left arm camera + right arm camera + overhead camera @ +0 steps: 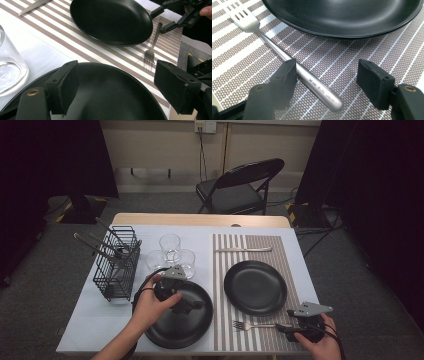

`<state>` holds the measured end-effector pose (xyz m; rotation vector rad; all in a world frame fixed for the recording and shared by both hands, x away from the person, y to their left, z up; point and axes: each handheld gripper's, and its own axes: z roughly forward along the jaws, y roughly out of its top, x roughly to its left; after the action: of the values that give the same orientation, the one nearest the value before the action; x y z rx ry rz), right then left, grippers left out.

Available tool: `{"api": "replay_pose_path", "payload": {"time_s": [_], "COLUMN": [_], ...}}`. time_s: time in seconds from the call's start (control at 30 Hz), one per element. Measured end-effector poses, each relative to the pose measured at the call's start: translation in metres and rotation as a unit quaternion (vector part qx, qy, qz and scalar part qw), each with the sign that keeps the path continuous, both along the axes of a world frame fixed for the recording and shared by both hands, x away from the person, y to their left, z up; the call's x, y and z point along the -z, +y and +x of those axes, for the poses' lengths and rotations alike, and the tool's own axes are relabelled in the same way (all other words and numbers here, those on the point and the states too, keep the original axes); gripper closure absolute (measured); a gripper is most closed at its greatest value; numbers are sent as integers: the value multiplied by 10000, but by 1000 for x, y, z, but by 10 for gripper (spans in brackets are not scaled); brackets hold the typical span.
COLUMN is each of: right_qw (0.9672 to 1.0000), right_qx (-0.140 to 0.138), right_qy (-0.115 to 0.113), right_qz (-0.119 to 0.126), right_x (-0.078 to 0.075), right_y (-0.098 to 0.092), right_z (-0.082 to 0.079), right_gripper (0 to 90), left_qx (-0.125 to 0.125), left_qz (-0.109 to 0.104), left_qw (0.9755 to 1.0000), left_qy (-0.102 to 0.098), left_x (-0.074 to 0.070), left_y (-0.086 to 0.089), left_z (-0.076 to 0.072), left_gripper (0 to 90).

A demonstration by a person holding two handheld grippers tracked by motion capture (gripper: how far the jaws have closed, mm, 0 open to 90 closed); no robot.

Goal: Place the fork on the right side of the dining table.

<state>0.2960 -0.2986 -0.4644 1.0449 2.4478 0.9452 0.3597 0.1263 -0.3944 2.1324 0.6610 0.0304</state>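
My left gripper (194, 304) hovers over the near black plate (175, 325), jaws pointing right. In the left gripper view it (117, 75) stands open above that plate (112, 97) with nothing between the pads. My right gripper (283, 326) sits low at the front right of the striped placemat (230, 270), at the handle end of a steel fork (252, 324). In the right gripper view it (327, 68) is open, and the fork's handle (312, 80) lies on the mat between the jaws, close against the left pad. A second black plate (255, 287) rests on the placemat.
A knife (243, 249) lies at the placemat's far end. Three clear glasses (170, 251) stand left of the mat. A black wire basket (117, 262) holding utensils is at the table's left. A folding chair (240, 187) stands beyond the table.
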Motion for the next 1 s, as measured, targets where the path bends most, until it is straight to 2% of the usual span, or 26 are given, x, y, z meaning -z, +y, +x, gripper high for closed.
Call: {"api": "replay_pose_path", "payload": {"time_s": [0.13,0.27,0.5,0.83,1.0], "right_qw": [10000,10000,9999,9999,9997], "right_qx": [46,39,83,93,108], "right_qy": [31,-50,-3,-63,-49], "right_qz": [71,45,67,79,221], "right_x": [0,0,0,0,-7], "right_y": [-3,-3,-3,-3,-5], "right_z": [0,2,2,3,2], "right_gripper": [319,325,319,321,305], "left_qx": [11,18,1,2,-6], "left_qz": [14,1,12,13,49], "left_qw": [10000,10000,10000,10000,10000], "left_qy": [7,17,17,16,6], "left_x": [1,1,1,1,1], "left_y": [-1,-1,0,0,2], "left_z": [0,0,0,0,0], "left_gripper": [202,202,202,202,201]}}
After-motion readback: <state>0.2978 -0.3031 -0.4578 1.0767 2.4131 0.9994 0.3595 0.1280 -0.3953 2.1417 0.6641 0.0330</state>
